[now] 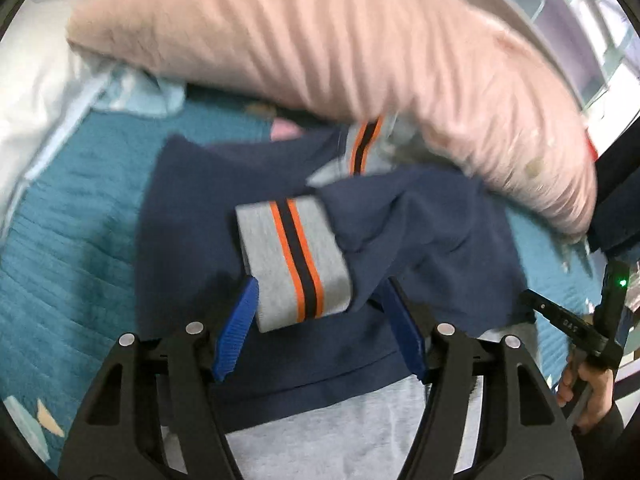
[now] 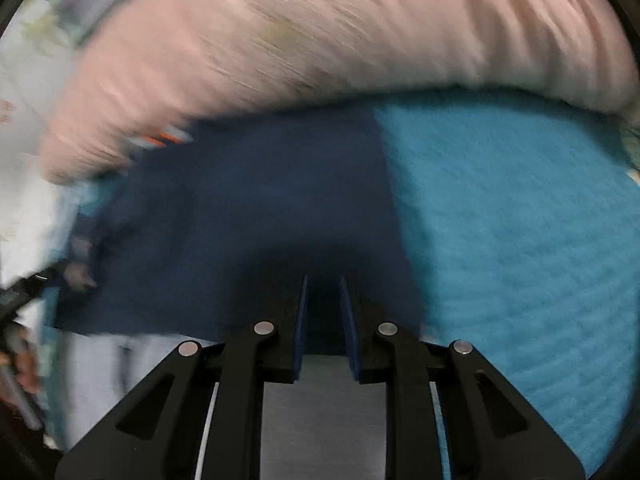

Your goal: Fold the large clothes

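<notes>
A navy sweater with a grey lower part lies on a teal bedspread. Its grey cuff with orange and navy stripes lies folded over the navy body. My left gripper is open, its blue fingers either side of the cuff's near end, not closed on it. A second striped cuff shows further back. In the blurred right wrist view, my right gripper is nearly closed, a narrow gap between the fingers, over the sweater's navy edge; whether it grips cloth is unclear.
A big pink striped pillow lies along the back of the bed, partly over the sweater, also in the right wrist view. White bedding is at the left. The bedspread lies bare to the right. The other hand and gripper are at the right edge.
</notes>
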The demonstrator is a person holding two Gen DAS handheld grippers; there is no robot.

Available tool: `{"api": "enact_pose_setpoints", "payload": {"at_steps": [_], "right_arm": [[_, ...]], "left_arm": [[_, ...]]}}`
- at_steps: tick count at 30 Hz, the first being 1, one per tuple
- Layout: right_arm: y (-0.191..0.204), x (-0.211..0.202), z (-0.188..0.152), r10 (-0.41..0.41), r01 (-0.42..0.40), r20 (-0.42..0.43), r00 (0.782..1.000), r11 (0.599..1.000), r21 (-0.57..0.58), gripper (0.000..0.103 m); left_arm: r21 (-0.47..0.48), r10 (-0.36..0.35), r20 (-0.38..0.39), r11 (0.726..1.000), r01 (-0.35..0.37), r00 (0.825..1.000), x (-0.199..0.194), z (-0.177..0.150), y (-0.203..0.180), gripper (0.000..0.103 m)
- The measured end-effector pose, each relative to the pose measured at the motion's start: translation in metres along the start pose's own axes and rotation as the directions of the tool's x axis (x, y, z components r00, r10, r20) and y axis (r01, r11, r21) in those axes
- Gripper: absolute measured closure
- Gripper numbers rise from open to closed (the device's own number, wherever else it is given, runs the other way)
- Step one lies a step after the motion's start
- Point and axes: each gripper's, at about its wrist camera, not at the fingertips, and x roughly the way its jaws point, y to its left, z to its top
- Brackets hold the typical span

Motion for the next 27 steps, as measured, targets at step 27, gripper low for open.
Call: {"api": "enact_pose_setpoints", "payload": {"at_steps": [27], "right_arm": [[-0.031, -0.017, 0.032, 0.113, -0.115, 0.080, 0.990, 0.993, 0.016, 0.058]], "left_arm": [[-0.060, 0.096, 0.007, 0.994, -0.096, 0.995, 0.000, 0.050, 0.091, 0.022]]}}
